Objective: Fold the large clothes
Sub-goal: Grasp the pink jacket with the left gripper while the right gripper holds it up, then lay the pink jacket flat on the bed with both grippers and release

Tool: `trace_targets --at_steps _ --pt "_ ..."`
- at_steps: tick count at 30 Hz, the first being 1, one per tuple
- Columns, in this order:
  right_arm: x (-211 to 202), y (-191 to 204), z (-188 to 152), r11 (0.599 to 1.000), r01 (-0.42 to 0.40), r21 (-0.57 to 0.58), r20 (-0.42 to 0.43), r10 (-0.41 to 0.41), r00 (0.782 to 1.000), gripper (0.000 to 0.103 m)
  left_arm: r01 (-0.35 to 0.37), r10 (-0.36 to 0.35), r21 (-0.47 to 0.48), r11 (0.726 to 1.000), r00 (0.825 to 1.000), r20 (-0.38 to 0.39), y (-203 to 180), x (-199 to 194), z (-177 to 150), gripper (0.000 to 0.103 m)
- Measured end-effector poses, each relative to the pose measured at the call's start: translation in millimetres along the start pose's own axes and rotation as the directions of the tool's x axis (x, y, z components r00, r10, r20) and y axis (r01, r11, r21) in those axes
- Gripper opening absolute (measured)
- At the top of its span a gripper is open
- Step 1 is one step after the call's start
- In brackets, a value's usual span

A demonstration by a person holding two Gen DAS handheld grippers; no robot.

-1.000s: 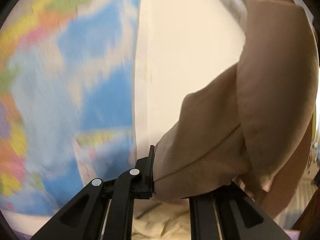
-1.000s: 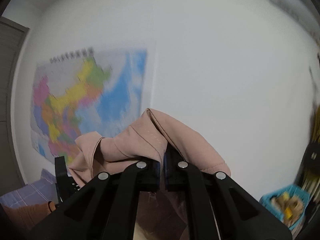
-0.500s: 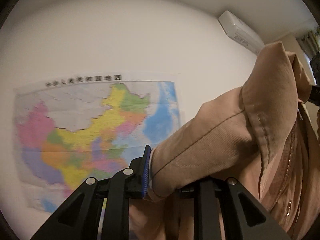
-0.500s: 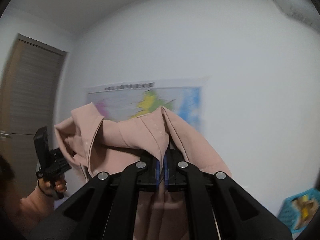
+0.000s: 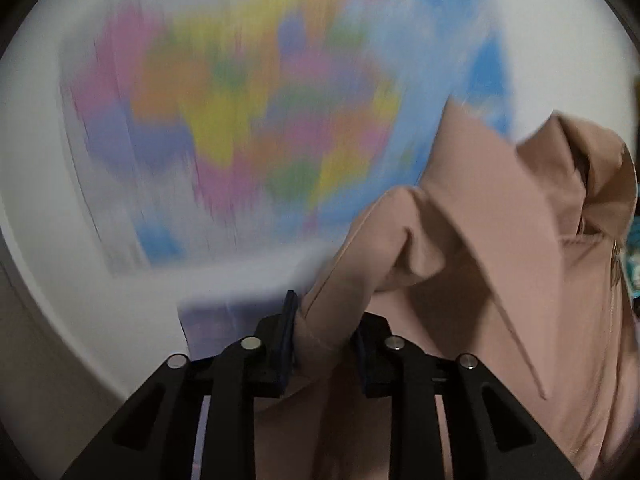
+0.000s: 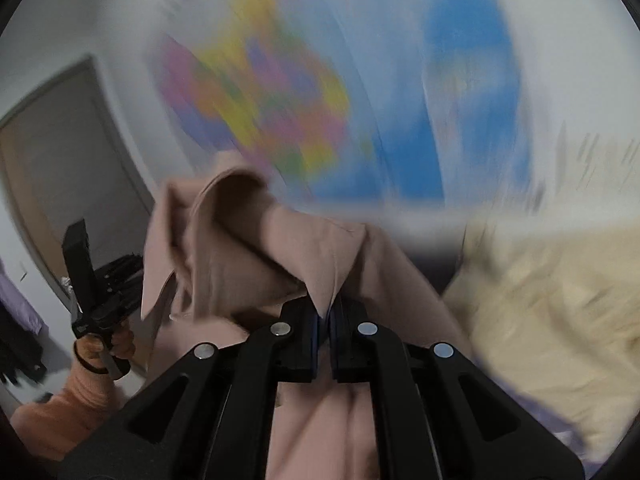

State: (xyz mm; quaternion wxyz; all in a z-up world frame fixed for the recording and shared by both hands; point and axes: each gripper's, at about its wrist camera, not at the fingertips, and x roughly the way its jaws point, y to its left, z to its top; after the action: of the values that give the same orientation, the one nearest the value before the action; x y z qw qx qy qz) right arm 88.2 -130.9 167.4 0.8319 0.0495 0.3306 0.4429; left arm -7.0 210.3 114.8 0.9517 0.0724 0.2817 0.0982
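Pink garment (image 5: 500, 280), a large soft top or jacket, is the thing being folded, and it hangs in the air between the two grippers. In the left wrist view the left gripper (image 5: 326, 340) has its jaws partly closed on a thick bunched roll of the cloth, with the rest draping away to the right in loose folds and a stiff flap that looks like a collar or hood edge; behind it a coloured wall map (image 5: 260, 120) is smeared by motion blur. In the right wrist view the right gripper (image 6: 323, 328) has its jaws nearly together, pinching a thin peaked edge of the same pink garment (image 6: 260, 248), which sags leftward toward the left gripper (image 6: 86, 280), seen held in the person's hand (image 6: 108, 344). To the right lies a pale yellow bedding (image 6: 540, 300), blurred, on what seems to be a bed. I judge the step to be the lift and shake-out before laying the piece flat. The next move calls for spreading the two held points apart and lowering the cloth evenly onto the bed, without either grip slipping.
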Motion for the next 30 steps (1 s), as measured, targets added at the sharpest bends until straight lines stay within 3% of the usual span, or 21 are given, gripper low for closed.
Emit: trace_targets --at_steps 2,3,5,9,13,16,17,18,19,22,25,27,30 --pt "65 -34 -17 0.997 0.033 0.074 -0.109 -0.025 0.994 0.005 -0.010 0.007 -0.020 1.000 0.991 -0.133 0 63 -24 0.019" --pt "84 -47 -26 0.994 0.041 0.098 -0.144 -0.027 0.989 0.005 -0.010 0.002 -0.039 0.999 0.978 -0.210 0 100 -36 0.018" --pt "128 -79 -39 0.981 0.074 0.180 -0.199 -0.037 0.979 0.005 -0.005 -0.009 -0.051 0.999 0.962 -0.274 0 139 -48 0.017" --pt "153 -102 -37 0.974 0.088 0.208 -0.225 -0.040 0.974 0.005 0.045 -0.069 -0.085 0.995 0.951 -0.301 4 170 -47 0.016" --pt "155 -101 -6 0.983 0.096 0.159 -0.187 -0.066 0.980 0.004 0.076 -0.103 -0.115 0.990 0.960 -0.260 14 177 -38 0.017" --pt "173 -110 4 0.975 0.159 0.157 -0.175 -0.131 0.976 0.007 0.067 -0.099 -0.132 0.989 0.960 -0.260 14 192 -30 0.018" --pt "183 -115 5 0.970 0.189 0.156 -0.196 -0.157 0.968 0.019 0.055 -0.089 -0.122 0.991 0.953 -0.288 9 204 -34 0.018" --pt "192 -115 5 0.968 0.206 0.143 -0.229 -0.171 0.958 0.025 0.039 -0.065 -0.086 0.996 0.942 -0.330 4 215 -43 0.018" --pt "199 -112 1 0.970 0.215 0.114 -0.261 -0.180 0.948 0.035 0.023 -0.039 -0.049 0.999 0.933 -0.357 -3 225 -50 0.024" --pt "192 -98 0 0.981 0.183 0.069 -0.247 -0.161 0.956 0.062 -0.035 0.056 0.062 0.997 0.924 -0.378 -6 230 -68 0.041" --pt "185 -84 10 0.972 0.234 -0.005 -0.212 -0.230 0.950 0.072 -0.026 0.052 0.076 0.997 0.929 -0.367 1 220 -67 0.044" --pt "187 -84 17 0.968 0.252 -0.012 -0.202 -0.249 0.947 0.071 -0.035 0.059 0.083 0.996 0.948 -0.312 2 204 -55 0.047" --pt "197 -87 29 0.968 0.250 0.025 -0.211 -0.240 0.948 0.071 -0.023 0.037 0.069 0.997 0.976 -0.215 2 179 -35 0.064"
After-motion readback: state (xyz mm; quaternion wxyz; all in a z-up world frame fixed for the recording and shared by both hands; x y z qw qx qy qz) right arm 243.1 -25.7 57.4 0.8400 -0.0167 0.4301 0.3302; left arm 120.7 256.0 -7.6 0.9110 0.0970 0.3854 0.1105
